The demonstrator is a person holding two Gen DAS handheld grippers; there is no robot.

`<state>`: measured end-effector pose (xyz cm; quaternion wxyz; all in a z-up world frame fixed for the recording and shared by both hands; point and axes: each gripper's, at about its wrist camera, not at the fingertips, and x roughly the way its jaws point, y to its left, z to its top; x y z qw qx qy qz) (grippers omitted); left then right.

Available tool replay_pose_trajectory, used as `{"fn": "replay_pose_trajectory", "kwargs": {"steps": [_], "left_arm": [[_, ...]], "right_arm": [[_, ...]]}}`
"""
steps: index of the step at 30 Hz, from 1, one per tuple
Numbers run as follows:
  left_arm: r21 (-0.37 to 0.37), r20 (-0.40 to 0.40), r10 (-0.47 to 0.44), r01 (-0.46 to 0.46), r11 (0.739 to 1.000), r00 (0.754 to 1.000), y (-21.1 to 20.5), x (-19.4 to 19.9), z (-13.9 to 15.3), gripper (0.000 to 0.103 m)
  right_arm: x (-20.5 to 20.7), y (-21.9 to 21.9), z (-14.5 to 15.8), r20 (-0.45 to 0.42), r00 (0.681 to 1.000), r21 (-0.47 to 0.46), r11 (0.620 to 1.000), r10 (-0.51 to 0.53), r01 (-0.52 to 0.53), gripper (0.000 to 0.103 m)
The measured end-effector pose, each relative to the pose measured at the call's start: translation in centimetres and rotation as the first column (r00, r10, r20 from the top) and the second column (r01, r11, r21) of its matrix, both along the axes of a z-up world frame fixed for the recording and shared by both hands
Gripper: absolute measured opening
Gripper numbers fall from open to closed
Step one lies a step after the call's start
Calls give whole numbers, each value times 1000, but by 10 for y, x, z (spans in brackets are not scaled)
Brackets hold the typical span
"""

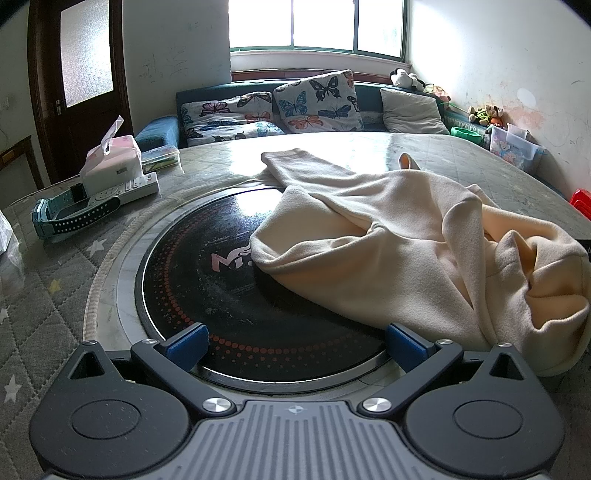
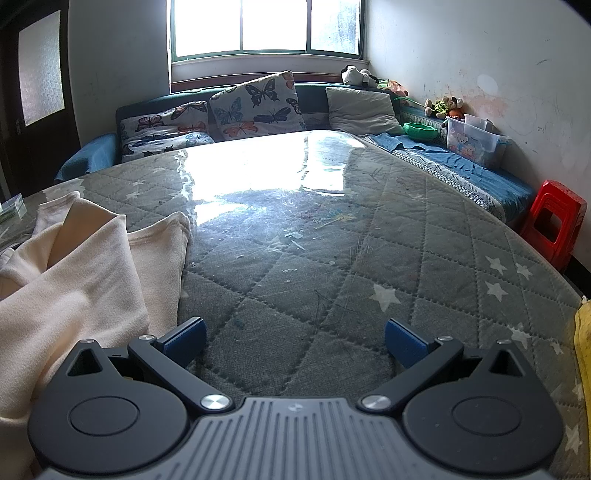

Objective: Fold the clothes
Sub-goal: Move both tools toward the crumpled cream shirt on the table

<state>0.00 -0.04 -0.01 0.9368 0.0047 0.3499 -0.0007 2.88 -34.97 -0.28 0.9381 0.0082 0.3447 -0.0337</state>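
both grippers, left gripper (image 1: pixel 295 343) and right gripper (image 2: pixel 295 341), hover with jaws spread, flanking the crumpled cream fleece garment (image 1: pixel 406 240) on the worktop (image 2: pixel 332 258), probably before a first grasp.

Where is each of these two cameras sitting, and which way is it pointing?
Left wrist: sits on the left gripper, low over the table, looking toward the window; shows its open blue-padded fingers, the black round hob and the cream garment.
Right wrist: sits on the right gripper, facing the same way; shows its open fingers over the quilted table cover, the garment at left.
Shared: the garment, butterfly cushions and window.
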Motion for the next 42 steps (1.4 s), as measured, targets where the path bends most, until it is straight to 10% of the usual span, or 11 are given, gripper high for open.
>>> {"fn": "replay_pose_trajectory", "kwargs": {"steps": [42], "left_arm": [[-31, -46, -3, 2, 1000, 999, -28, -68, 26, 103]], "right_arm": [[-114, 37, 48, 93, 939, 2, 943, 330, -332, 103]]}}
